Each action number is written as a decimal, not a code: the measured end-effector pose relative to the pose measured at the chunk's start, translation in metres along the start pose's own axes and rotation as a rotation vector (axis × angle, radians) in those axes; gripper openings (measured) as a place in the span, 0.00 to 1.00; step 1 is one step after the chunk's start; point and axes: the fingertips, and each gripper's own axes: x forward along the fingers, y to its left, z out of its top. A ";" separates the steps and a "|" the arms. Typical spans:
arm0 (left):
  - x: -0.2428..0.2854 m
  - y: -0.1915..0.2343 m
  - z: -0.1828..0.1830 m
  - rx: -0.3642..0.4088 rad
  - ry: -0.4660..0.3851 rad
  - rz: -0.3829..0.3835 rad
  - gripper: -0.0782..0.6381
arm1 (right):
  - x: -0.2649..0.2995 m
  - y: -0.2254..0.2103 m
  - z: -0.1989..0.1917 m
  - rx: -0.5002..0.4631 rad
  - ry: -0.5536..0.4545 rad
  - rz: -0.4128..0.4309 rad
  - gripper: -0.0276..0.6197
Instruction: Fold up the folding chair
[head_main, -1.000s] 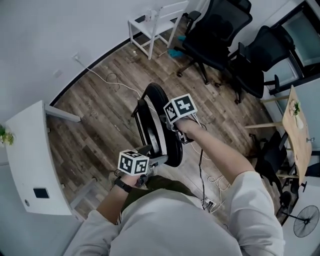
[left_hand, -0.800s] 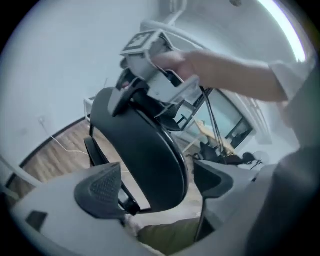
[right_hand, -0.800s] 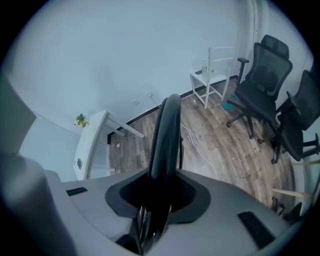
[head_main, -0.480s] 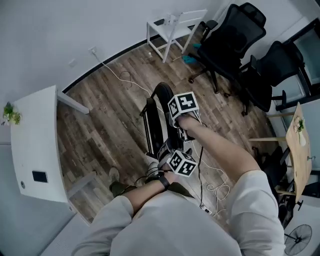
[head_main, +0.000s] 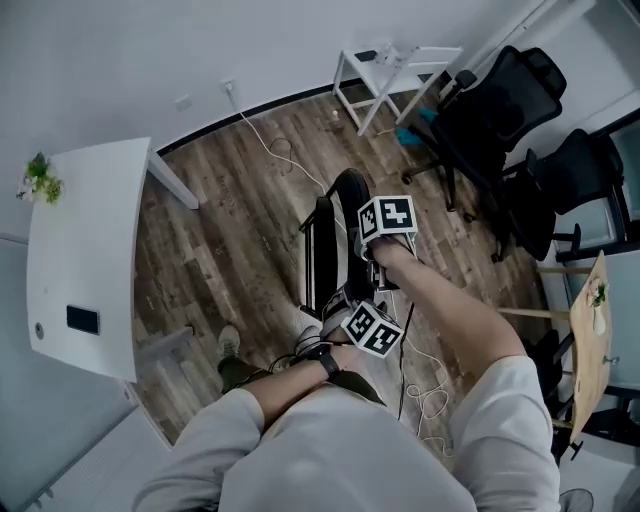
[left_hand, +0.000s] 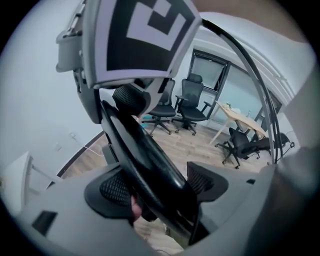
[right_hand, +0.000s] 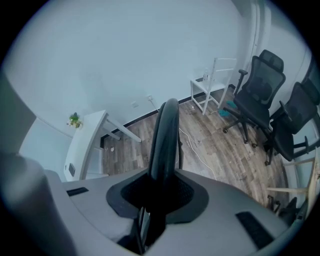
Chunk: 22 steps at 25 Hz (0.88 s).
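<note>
Right gripper (right_hand: 157, 192) is clenched on the thin black edge of the folding chair (head_main: 330, 255), evidently to steady it upright. Left gripper (left_hand: 160, 192) has just been closing, its jaws wide about the chair's lower rim, one pad not visibly bearing on it. Chair stands nearly flat on the wood floor (head_main: 230, 220) at the person's feet. No brand or writing is legible; marker cubes (head_main: 388, 216) carry patterns only.

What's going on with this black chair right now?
A person is folding up the black folding chair, which stands nearly flat on the wood floor. The right gripper is clamped on one edge and has been tightening. The left gripper has just been closing its jaws around the near end, not clearly pressing yet.
</note>
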 end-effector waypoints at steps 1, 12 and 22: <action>-0.005 0.008 -0.004 -0.008 -0.003 -0.002 0.60 | 0.003 0.009 0.002 0.000 0.000 -0.006 0.18; -0.080 0.113 -0.037 -0.047 -0.042 -0.044 0.57 | 0.024 0.126 0.036 0.008 0.004 -0.051 0.19; -0.149 0.223 -0.091 -0.070 -0.087 -0.018 0.57 | 0.055 0.264 0.066 0.015 -0.020 -0.004 0.19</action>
